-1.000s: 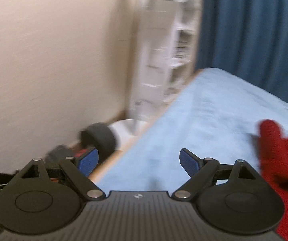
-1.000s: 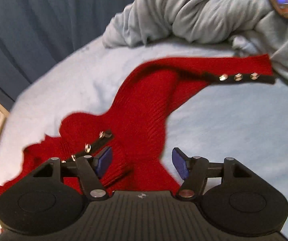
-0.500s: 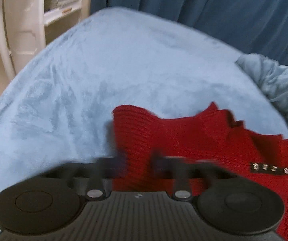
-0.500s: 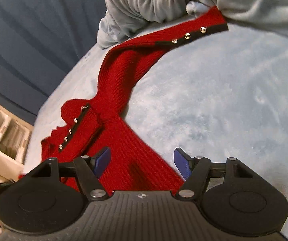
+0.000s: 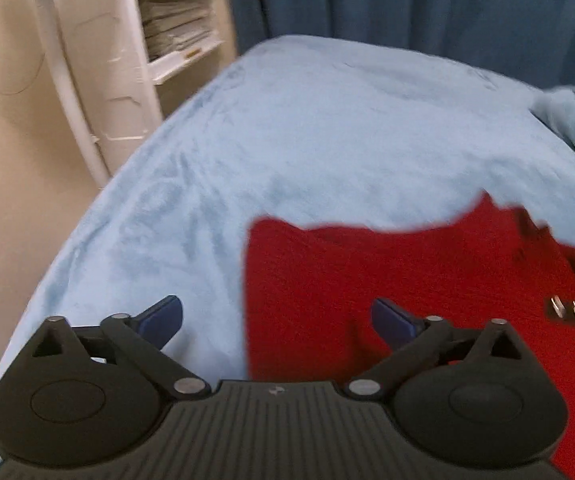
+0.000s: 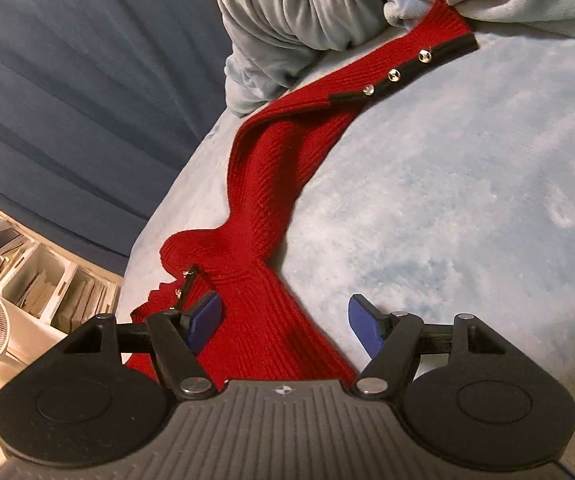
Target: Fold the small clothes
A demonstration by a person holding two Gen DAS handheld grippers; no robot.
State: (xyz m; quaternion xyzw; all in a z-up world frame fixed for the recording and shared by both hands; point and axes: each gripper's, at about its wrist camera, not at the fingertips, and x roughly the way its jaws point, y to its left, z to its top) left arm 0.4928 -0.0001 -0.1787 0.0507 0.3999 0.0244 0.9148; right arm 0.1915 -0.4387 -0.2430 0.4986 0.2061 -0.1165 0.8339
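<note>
Fingers of the left hand-held gripper (image 5: 277,316), blurred half a second ago, now stand released astride the side edge of the red ribbed knit garment (image 5: 387,280) spread on the light-blue fleece bed (image 5: 307,128); the right hand-held gripper (image 6: 285,318) hovers released over its sleeve, so folding is about to begin

Sweater (image 5: 387,280): on the bed (image 5: 307,128), right of centre in the left wrist view.
Sleeve (image 6: 287,152): its end touching the bunched blanket (image 6: 307,8).
Shelf (image 5: 175,20): left of the bed.
Curtain (image 5: 427,0): behind the bed.
</note>
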